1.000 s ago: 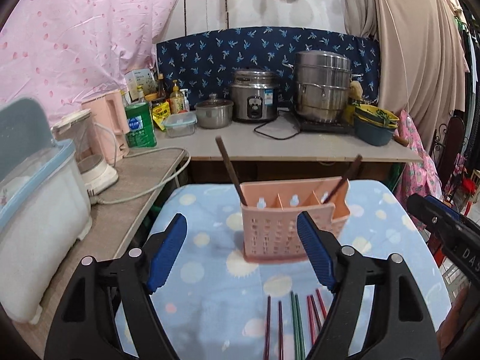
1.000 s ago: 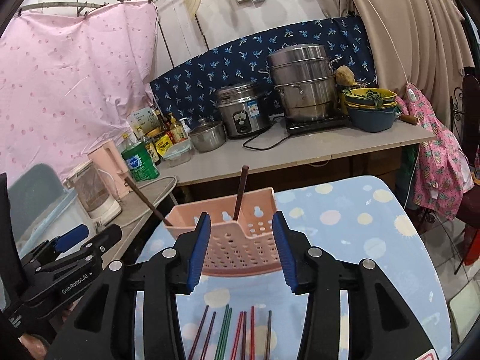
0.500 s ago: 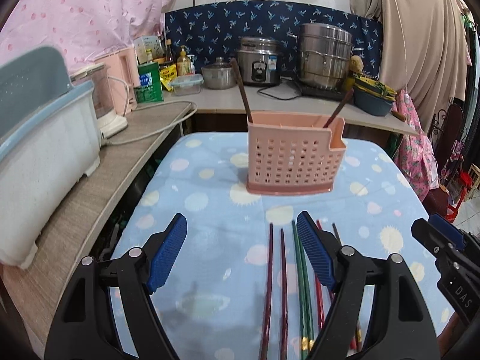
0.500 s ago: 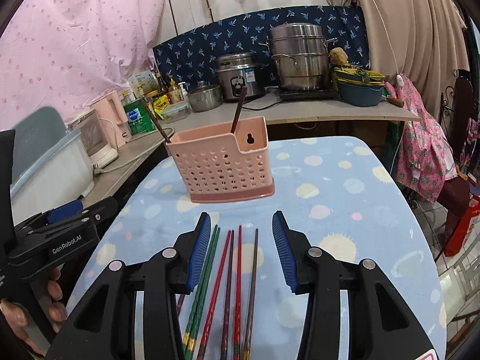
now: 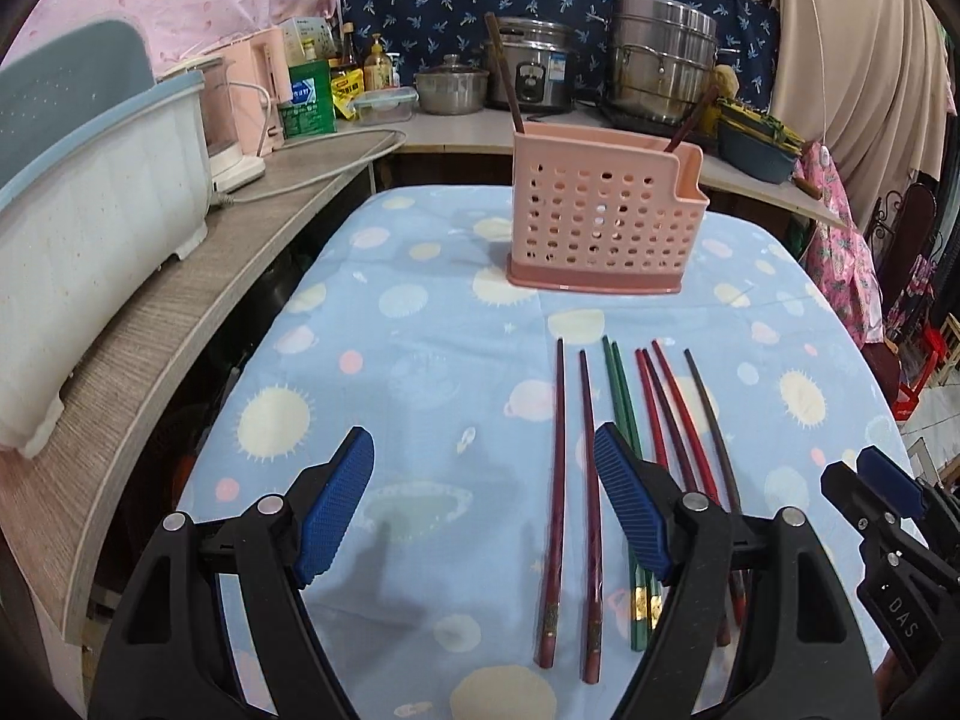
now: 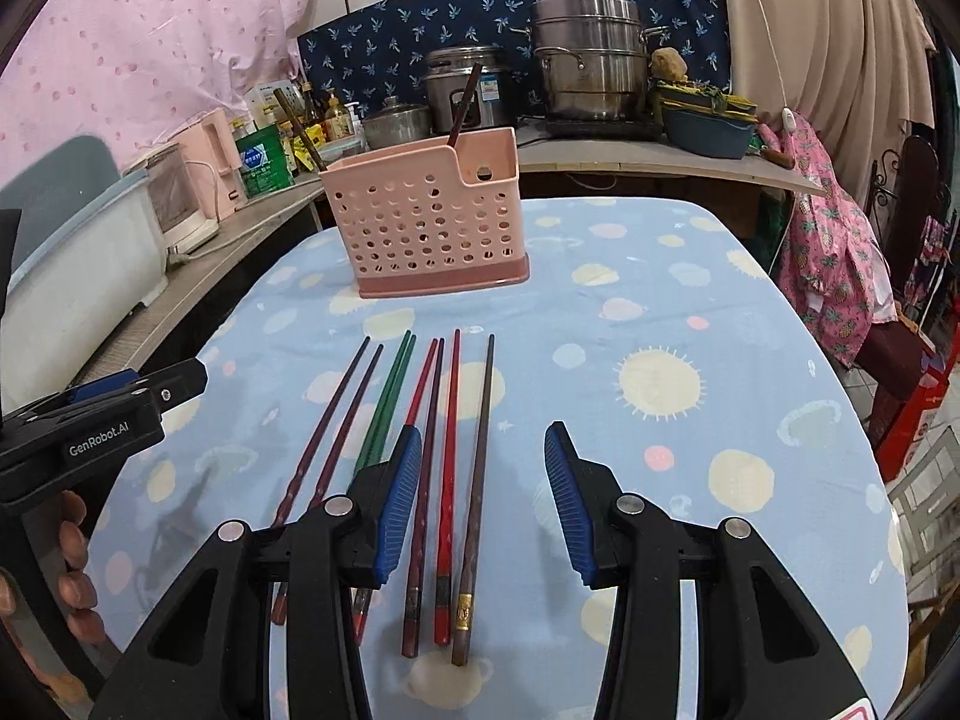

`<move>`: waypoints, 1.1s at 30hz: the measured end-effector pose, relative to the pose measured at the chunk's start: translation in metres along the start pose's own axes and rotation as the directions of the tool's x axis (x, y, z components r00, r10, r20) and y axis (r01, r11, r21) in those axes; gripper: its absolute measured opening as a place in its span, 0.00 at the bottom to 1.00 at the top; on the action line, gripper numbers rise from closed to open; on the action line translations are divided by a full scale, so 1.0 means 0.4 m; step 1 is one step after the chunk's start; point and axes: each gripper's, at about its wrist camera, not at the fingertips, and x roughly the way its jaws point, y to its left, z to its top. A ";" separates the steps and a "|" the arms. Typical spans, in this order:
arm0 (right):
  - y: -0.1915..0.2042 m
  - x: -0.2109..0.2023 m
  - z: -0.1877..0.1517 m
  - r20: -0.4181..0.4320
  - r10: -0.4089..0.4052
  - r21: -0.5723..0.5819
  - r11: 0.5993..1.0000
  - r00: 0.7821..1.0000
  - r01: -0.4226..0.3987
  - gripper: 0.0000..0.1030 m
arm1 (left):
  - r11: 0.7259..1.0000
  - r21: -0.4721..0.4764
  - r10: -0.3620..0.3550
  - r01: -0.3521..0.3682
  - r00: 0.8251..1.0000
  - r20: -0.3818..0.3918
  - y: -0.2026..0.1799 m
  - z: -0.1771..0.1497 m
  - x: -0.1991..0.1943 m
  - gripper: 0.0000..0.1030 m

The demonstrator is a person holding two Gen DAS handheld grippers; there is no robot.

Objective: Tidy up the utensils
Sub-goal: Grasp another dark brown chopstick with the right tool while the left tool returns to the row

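Perforated pink plastic holder (image 5: 606,222), glossy lacquered chopsticks (image 6: 447,462), matt printed tablecloth (image 5: 420,360), shiny steel steamer (image 6: 591,69).

The left gripper (image 6: 174,381) reads "GenRobot.AI"; the right gripper (image 5: 888,498) shows "DAS".

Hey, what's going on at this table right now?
A person holds a gripper in each hand over a row of chopsticks lying on the blue tablecloth. The left gripper and right gripper are both open and empty. Two chopsticks already stand in the pink holder.
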 end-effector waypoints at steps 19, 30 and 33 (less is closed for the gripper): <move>-0.013 0.042 -0.097 -0.084 -0.023 0.003 1.000 0.996 0.023 0.40 | 1.000 0.009 -0.002 0.003 0.995 -0.095 -0.014 -0.093 0.046 0.70; -0.006 0.062 -0.119 -0.113 -0.016 -0.004 1.000 0.993 0.016 0.33 | 1.000 0.003 -0.007 0.008 0.991 -0.134 -0.010 -0.129 0.067 0.70; -0.004 0.069 -0.125 -0.124 -0.018 -0.008 1.000 0.992 0.017 0.29 | 1.000 0.003 -0.010 0.010 0.990 -0.142 -0.009 -0.136 0.072 0.70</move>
